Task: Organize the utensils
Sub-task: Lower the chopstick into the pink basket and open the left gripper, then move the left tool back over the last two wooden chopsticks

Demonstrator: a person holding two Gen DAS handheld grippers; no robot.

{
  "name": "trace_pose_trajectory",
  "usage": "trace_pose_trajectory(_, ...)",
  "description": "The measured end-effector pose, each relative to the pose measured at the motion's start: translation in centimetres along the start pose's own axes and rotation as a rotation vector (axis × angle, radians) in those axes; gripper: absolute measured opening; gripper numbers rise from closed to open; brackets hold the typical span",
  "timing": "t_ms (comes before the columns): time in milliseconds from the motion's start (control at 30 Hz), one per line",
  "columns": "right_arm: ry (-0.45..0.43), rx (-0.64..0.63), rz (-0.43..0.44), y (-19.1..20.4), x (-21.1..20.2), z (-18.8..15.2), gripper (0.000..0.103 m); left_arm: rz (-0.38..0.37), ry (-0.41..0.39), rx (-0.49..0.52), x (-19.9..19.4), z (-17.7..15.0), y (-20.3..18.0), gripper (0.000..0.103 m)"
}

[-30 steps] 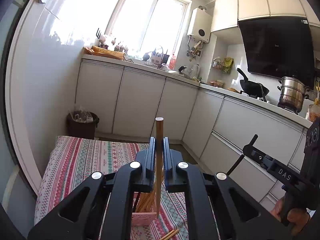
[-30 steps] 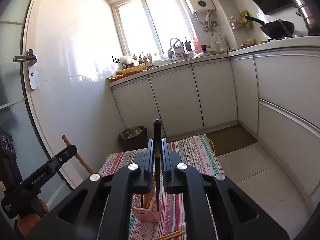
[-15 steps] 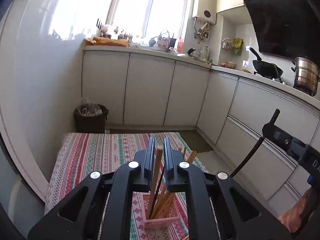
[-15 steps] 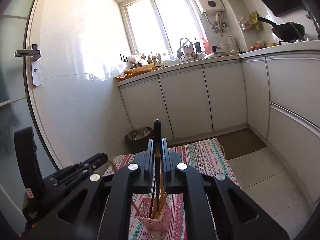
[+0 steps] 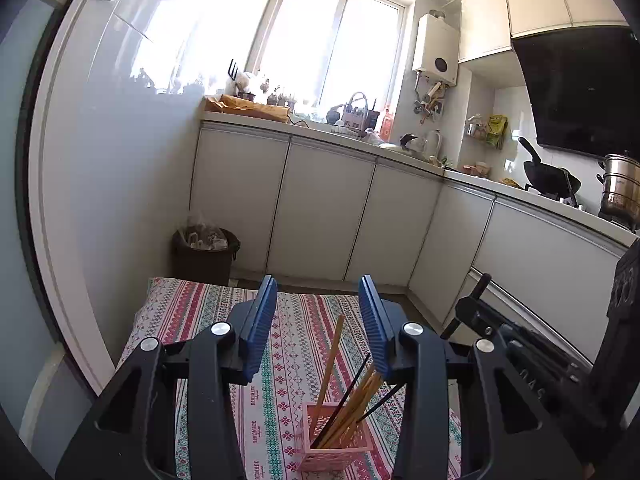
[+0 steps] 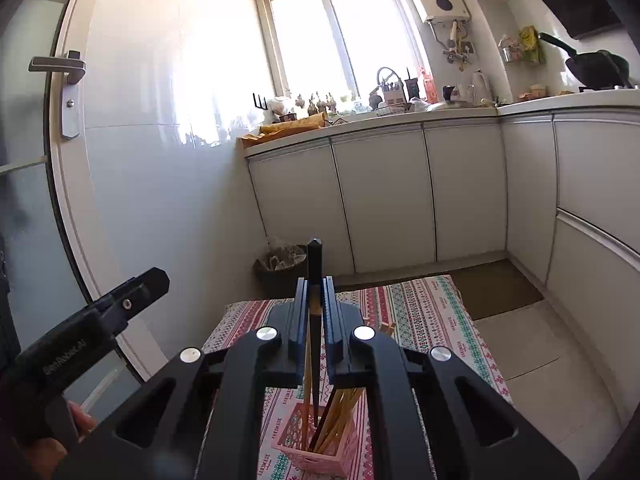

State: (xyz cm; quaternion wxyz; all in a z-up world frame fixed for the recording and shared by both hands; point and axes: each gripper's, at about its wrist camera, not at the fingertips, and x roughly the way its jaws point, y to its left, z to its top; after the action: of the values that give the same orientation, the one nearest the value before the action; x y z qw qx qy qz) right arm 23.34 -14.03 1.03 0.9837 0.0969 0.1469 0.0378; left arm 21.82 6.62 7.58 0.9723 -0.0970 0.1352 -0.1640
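A pink lattice holder [image 5: 334, 448] stands on a striped tablecloth [image 5: 296, 332] and holds several wooden and black chopsticks. One wooden chopstick [image 5: 330, 364] stands upright in it. My left gripper [image 5: 318, 316] is open and empty above the holder. My right gripper [image 6: 316, 304] is shut on a black chopstick [image 6: 315, 264], held upright with its lower end down in the holder [image 6: 316, 446]. The right gripper also shows at the right of the left wrist view [image 5: 476, 304]. The left gripper shows at the left of the right wrist view [image 6: 132, 292].
White kitchen cabinets [image 5: 320, 208] run along the back and right. A dark bin [image 5: 204, 254] stands beyond the table's far edge. A glass door with a handle [image 6: 68, 80] is at the left. A wok [image 5: 550, 178] and a steel pot [image 5: 620, 192] are on the counter.
My left gripper has opened and let go of the wooden chopstick, which now stands in the holder. My right gripper has lowered the black chopstick into the holder and still grips it.
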Motion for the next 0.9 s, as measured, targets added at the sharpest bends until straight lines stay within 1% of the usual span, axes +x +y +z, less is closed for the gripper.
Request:
trace_pose_trajectory(167,0.058,-0.007,-0.009,0.5,2.6,-2.2,0.008,0.032,0.008,-0.026,0.1,0.0,1.3,0.040)
trace_pose_trajectory(233,0.064,-0.010,-0.014,0.7,2.7,-2.3,0.013,0.046,-0.001,-0.034,-0.2,0.2,1.7,0.040)
trace_pose_trajectory(267,0.063,-0.013,-0.021,0.8,2.6,-2.2,0.026,0.052,-0.004,-0.037,-0.3,0.3,1.8,0.040)
trace_pose_trajectory(300,0.055,-0.014,-0.029,0.8,2.4,-2.0,0.042,0.055,-0.006,-0.039,-0.4,0.3,1.9,0.042)
trace_pose_trajectory(467,0.038,-0.015,-0.050,0.5,1.3,-1.0,0.043,0.066,-0.007,-0.044,-0.8,0.4,2.0,0.043)
trace_pose_trajectory(567,0.029,-0.026,-0.061,0.5,0.5,-0.6,0.043,0.062,-0.009,-0.043,-1.1,0.5,1.8,0.047)
trace_pose_trajectory(667,0.022,-0.021,-0.073,0.2,-0.3,-0.3,0.044,0.057,-0.009,-0.036,-1.4,0.5,1.5,0.052)
trace_pose_trajectory(733,0.016,-0.014,-0.084,-0.1,-0.7,-0.1,0.047,0.057,-0.009,-0.031,-1.6,0.4,1.3,0.062)
trace_pose_trajectory(767,0.012,-0.009,-0.091,-0.2,-1.0,0.0,0.054,0.058,-0.011,-0.031,-1.6,0.3,1.3,0.065)
trace_pose_trajectory(800,0.008,-0.004,-0.094,-0.4,-1.2,0.0,0.062,0.059,-0.011,-0.030,-1.8,0.1,1.2,0.069)
trace_pose_trajectory(833,0.003,0.002,-0.096,-0.5,-1.5,0.1,0.067,0.058,-0.010,-0.028,-1.9,0.1,1.1,0.073)
trace_pose_trajectory(900,-0.008,0.015,-0.102,-0.8,-2.0,0.1,0.084,0.059,-0.009,-0.027,-1.9,0.0,1.1,0.079)
